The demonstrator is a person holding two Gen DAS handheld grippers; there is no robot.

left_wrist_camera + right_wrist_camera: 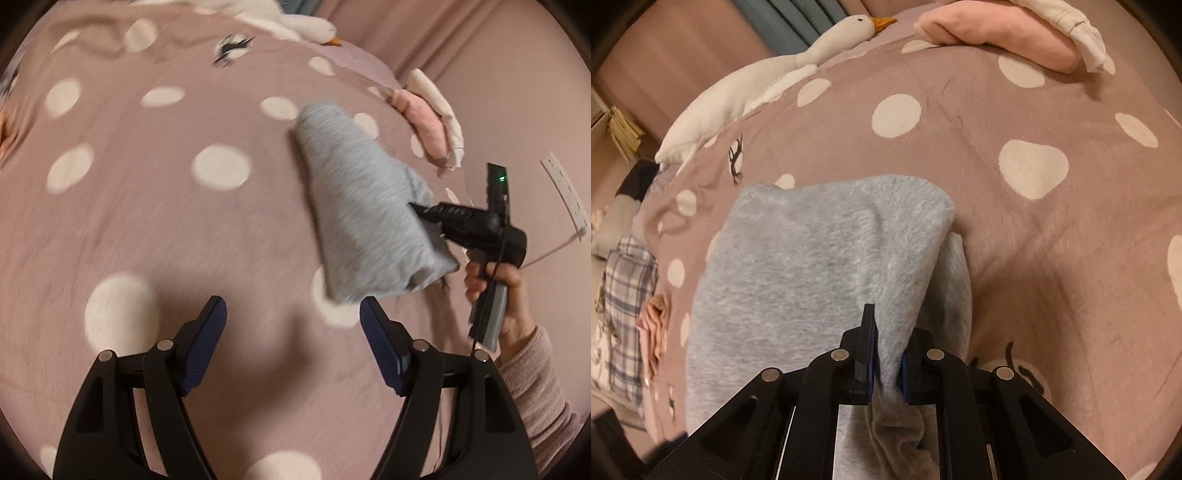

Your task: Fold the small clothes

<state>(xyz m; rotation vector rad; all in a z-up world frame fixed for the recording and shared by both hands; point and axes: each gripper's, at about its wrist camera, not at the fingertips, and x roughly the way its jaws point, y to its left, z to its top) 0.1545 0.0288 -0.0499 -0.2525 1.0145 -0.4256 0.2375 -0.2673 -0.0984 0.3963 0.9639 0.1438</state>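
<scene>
The near edge of the folded grey knit garment (827, 266) is clamped between the black right gripper (886, 354) pads. Its long axis runs away across the pink dotted bedspread (155, 206). The empty left gripper (293, 332), fingers apart, is held beside its lower corner.

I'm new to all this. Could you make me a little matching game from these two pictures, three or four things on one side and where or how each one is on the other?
Things:
1. grey garment
2. toy goose
3. pink folded garment
4. left gripper

States:
A. open, nothing between its fingers
B. lying at the far edge of the bedspread, orange beak
C. pinched at one edge by the right gripper
D. folded, with a white garment lying against it

Pairs: 1-C, 2-B, 3-D, 4-A
</scene>
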